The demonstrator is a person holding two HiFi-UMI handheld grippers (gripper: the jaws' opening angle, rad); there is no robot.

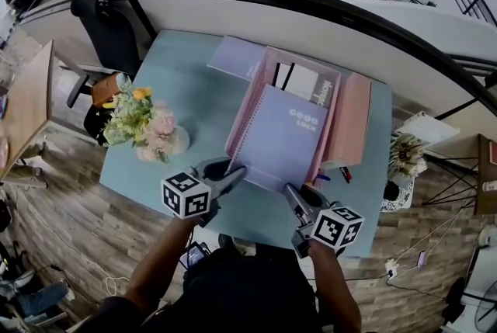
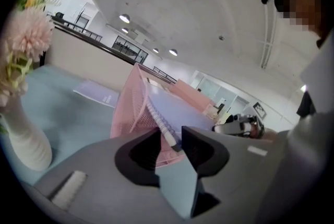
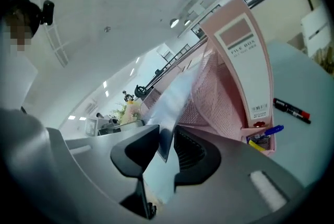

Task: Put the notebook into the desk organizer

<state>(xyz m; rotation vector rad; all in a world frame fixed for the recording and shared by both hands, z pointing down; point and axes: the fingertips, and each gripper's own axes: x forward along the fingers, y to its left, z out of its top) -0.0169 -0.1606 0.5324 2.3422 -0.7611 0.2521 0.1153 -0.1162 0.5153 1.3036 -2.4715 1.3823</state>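
The head view looks steeply down from above the desk (image 1: 155,83), taking in its whole top, with both claws at the near edge. The left claw (image 1: 235,172) camera sits low and close behind its jaws, facing up and across the desk; the right claw (image 1: 290,194) camera does likewise (its picture tilted). All three views share the pink desk organizer (image 1: 349,114), the notebook (image 1: 283,137) and the flowers (image 1: 144,122)

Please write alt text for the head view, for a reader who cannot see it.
The left gripper and the right gripper each clamp a near corner of a lilac spiral notebook, which leans against a pink mesh desk organizer on a pale blue table. A vase of flowers stands to its left.
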